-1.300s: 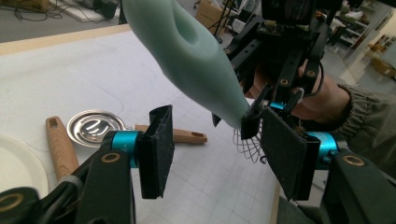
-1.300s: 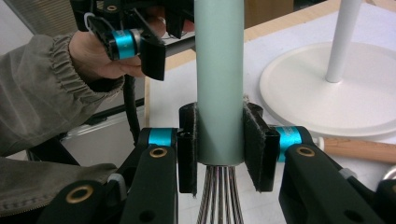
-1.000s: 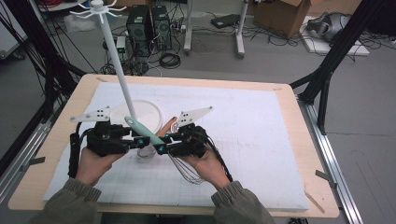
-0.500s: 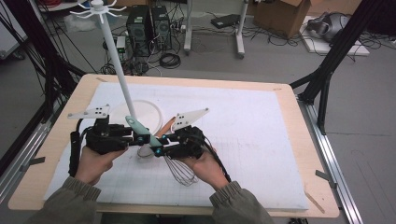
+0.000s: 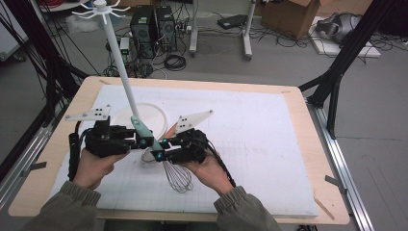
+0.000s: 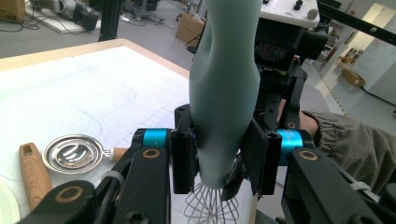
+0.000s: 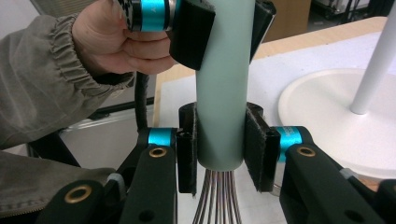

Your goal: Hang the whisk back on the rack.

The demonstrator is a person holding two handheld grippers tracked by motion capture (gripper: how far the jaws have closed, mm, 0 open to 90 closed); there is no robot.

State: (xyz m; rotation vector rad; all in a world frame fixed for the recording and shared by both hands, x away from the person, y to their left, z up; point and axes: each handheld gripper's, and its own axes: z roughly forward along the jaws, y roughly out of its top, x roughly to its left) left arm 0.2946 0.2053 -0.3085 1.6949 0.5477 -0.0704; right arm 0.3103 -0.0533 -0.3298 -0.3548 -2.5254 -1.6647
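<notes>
I hold a whisk (image 5: 161,154) with a pale green handle between my two grippers, just above the white mat (image 5: 269,144) near my edge of the table (image 5: 308,192). My left gripper (image 5: 139,142) is clamped on the upper part of the handle. My right gripper (image 5: 155,155) is clamped on the lower end, right where the wires (image 5: 177,178) come out. The two grippers sit very close together.

In the high view the handle slants up to the left and the wire loops hang down toward me, over the mat. In my left gripper view the handle (image 6: 224,88) stands big between my black pads (image 6: 183,161), and I see the other gripper behind it and a sleeve (image 6: 350,140). That view also shows a small shiny metal strainer (image 6: 72,153) with a wooden handle, and another wooden handle (image 6: 32,172) beside it, both lying on the mat. In the high view my grippers cover most of those two things.

In my right gripper view the round end of the handle (image 7: 222,116) sits snug between my pads (image 7: 254,147), with the wires (image 7: 217,200) fanning out below.

A white hanging stand (image 5: 118,62) rises just behind my grippers, on a round white base (image 5: 149,113). The base lies close to the whisk. Its hooks (image 5: 98,7) are high at the top.
</notes>
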